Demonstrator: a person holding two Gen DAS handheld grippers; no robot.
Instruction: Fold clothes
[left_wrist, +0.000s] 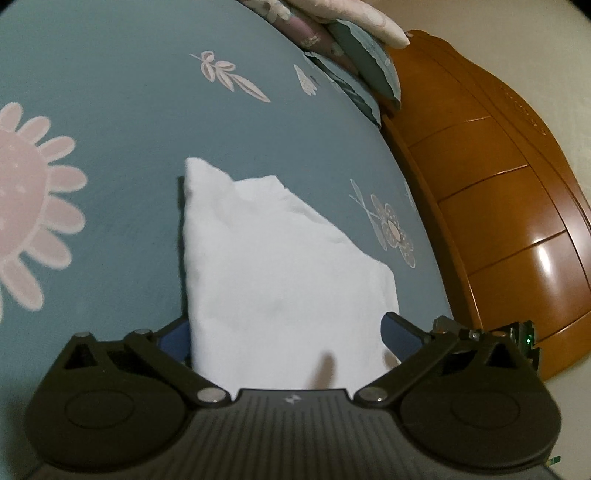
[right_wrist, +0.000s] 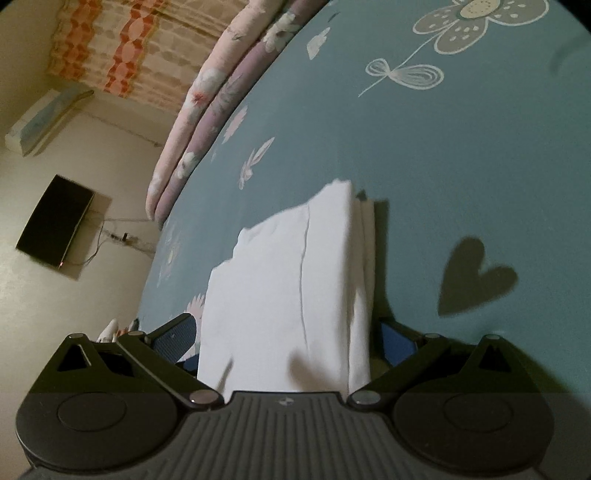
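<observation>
While both grippers are reaching over the teal flower-printed bedsheet (left_wrist: 122, 122), a folded white cloth garment (left_wrist: 273, 266) is lying between their blue-padded fingers.

Left gripper (left_wrist: 286, 328) and right gripper (right_wrist: 286, 328) are each standing with jaws spread wide around the garment's near end; whether they are touching it, I cannot tell. Bare sheet is lying open to either side, while the polished wooden headboard (left_wrist: 491, 206) is bordering the bed's edge and stacked floral quilts (right_wrist: 207, 99) are lining another edge.
</observation>
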